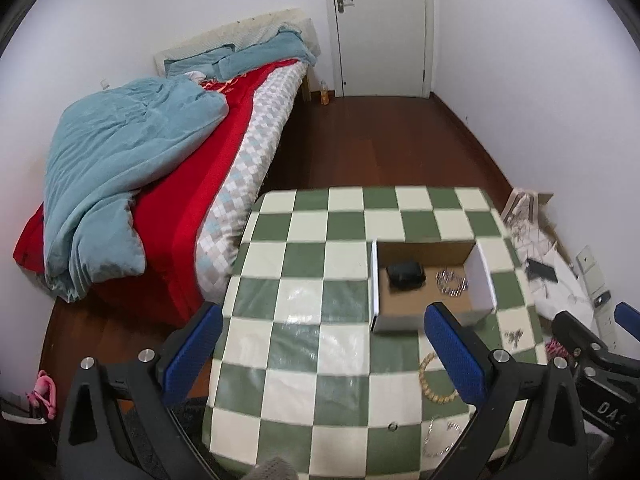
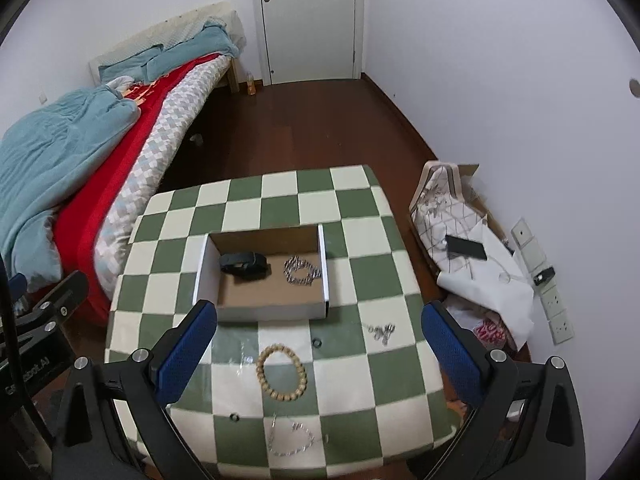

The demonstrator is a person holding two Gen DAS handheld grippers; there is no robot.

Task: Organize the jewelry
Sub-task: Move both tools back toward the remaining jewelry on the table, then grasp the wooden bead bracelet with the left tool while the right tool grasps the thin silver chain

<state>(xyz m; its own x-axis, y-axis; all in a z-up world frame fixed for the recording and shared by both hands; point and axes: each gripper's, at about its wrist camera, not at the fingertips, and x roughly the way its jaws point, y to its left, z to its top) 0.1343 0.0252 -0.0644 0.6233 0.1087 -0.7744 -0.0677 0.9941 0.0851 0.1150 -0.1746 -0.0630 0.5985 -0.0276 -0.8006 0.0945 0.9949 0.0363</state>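
An open cardboard box (image 2: 264, 310) (image 1: 394, 322) stands on the green-and-white checked table (image 2: 360, 276). It holds a black band (image 2: 244, 265) (image 1: 405, 274) and a silver chain (image 2: 302, 271) (image 1: 451, 282). In front of it lie a wooden bead bracelet (image 2: 281, 373) (image 1: 434, 384), a small black ring (image 2: 318, 343), another ring (image 2: 234, 417), a silver clasp piece (image 2: 382, 330) and a thin silver necklace (image 2: 290, 440). My right gripper (image 2: 320, 356) is open above the bracelet. My left gripper (image 1: 324, 352) is open and empty over the table's left part.
A bed (image 2: 80, 152) with a blue duvet and red blanket stands left of the table. A wooden floor (image 2: 300, 128) leads to a white door (image 2: 308, 20). Bags, a black phone (image 2: 466, 249) and power strips (image 2: 556, 312) lie on the floor at the right wall.
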